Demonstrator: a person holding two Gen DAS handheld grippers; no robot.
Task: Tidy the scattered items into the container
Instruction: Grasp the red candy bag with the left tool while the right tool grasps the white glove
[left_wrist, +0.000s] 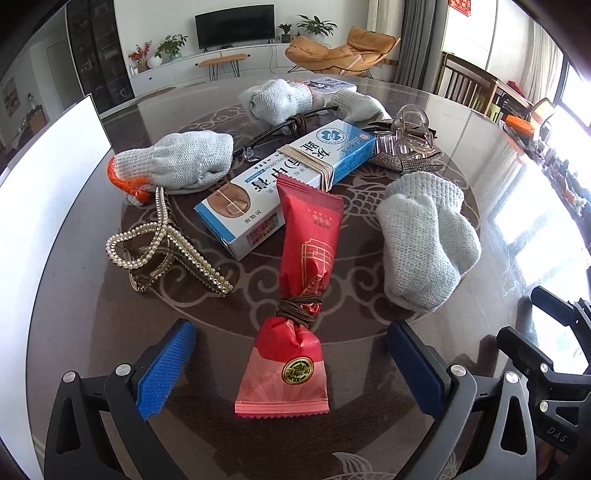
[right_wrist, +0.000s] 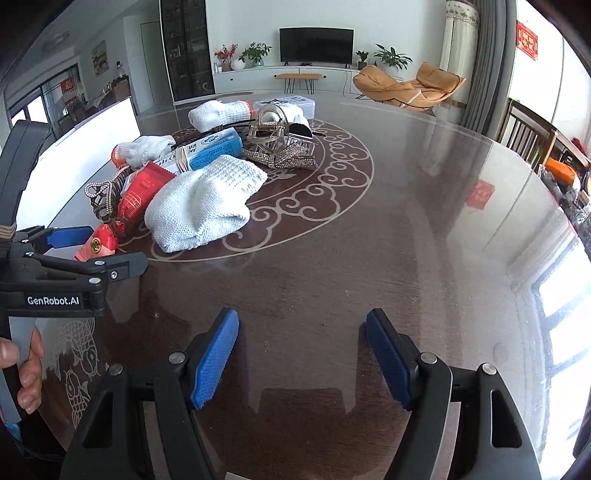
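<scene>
the left hand-held gripper (left_wrist: 291, 363) is released, its pads straddling the tail of the red snack packet (left_wrist: 295, 295) on the bench (right_wrist: 369, 258), probably lined up to pinch it. the right hand-held gripper (right_wrist: 301, 356) hangs spread over bare bench. beyond lie a grey glove (left_wrist: 424, 243) and a blue box (left_wrist: 280, 177). the white container (left_wrist: 48, 177) sits at left; its contents are hidden.
</scene>
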